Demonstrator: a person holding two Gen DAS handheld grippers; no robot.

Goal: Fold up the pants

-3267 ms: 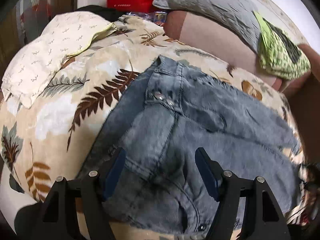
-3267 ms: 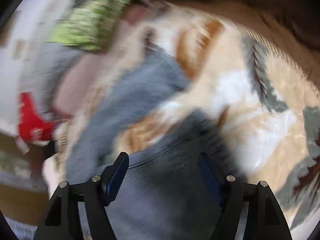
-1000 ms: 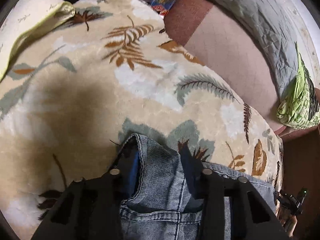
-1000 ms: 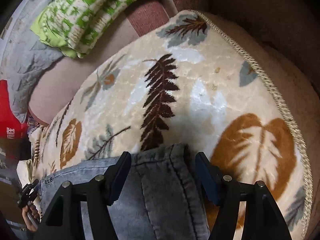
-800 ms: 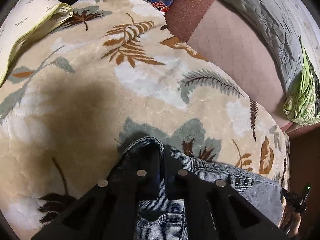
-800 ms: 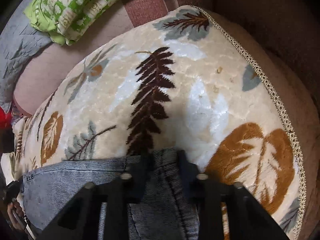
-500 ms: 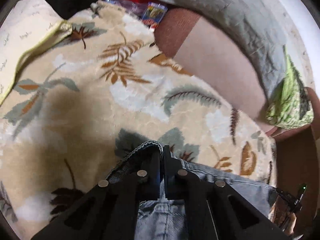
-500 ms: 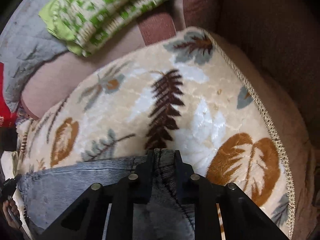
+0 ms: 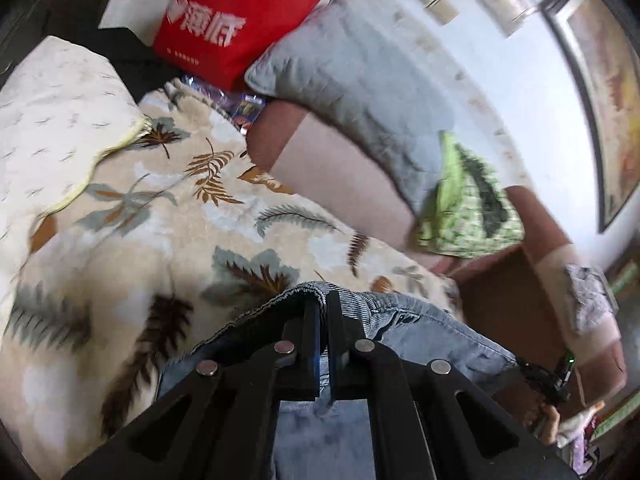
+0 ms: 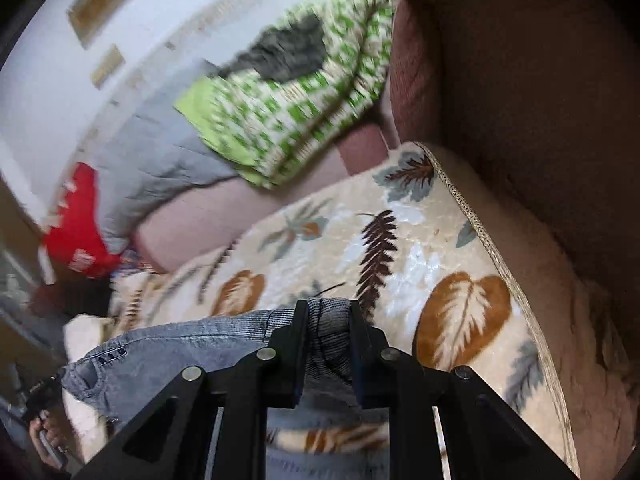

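Left wrist view shows both grippers' jaws clamped on the faded blue denim pants (image 9: pixel 420 320), raised above the leaf-patterned beige blanket (image 9: pixel 120 240), fold barely begun.

The pants (image 9: pixel 420 320) are held above the blanket (image 9: pixel 168 216) at two points: one edge is clamped in the left hand-held gripper (image 9: pixel 323 300), another in the right hand-held gripper (image 10: pixel 326 312). Behind the blanket, a cushion (image 9: pixel 360 80) is leaned on the sofa back (image 9: pixel 340 172), with a folded cloth (image 9: pixel 468 204) to its right and a bag (image 9: pixel 228 20) to its left. A pillow (image 9: pixel 52 100) is laid on the blanket's left.
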